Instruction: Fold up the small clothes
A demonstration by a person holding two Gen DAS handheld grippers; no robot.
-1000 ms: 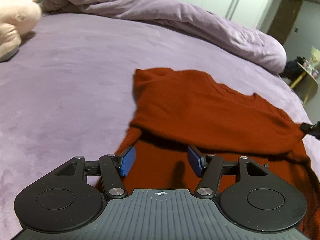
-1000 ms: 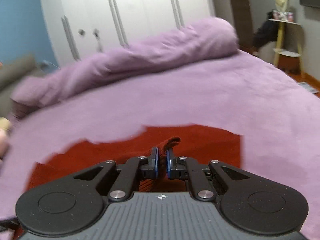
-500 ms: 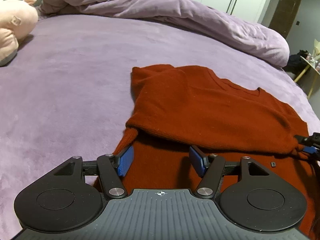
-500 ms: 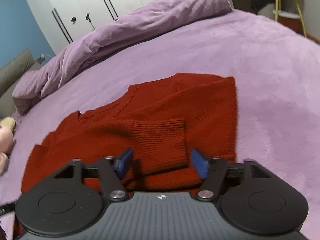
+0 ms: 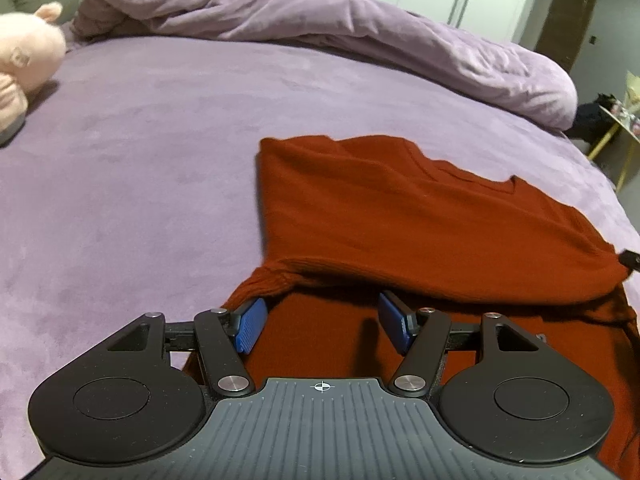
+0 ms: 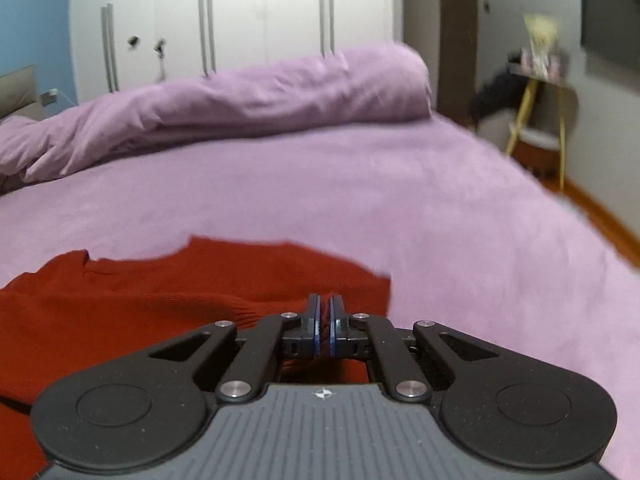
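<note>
A rust-red knit sweater [image 5: 420, 220] lies on the purple bed [image 5: 160, 140], with one sleeve folded across its body. My left gripper [image 5: 322, 326] is open and empty, low over the sweater's near part, its blue pads on either side of bare red knit. In the right wrist view the sweater [image 6: 140, 304] fills the lower left. My right gripper [image 6: 325, 328] is shut on a pinch of the sweater's red knit at its right side. A black tip of the right gripper shows at the right edge of the left wrist view [image 5: 630, 258].
A rolled purple duvet [image 5: 360, 28] lies along the far side of the bed. A pink plush toy [image 5: 24, 60] sits at the far left. White wardrobe doors [image 6: 248, 20] stand behind. A small yellow-legged side table [image 6: 540, 92] stands off the bed's right.
My right gripper, open over the folded sleeve half a second ago, has moved to the sweater's right side and shut on the knit. My left gripper stays open and has barely moved.
</note>
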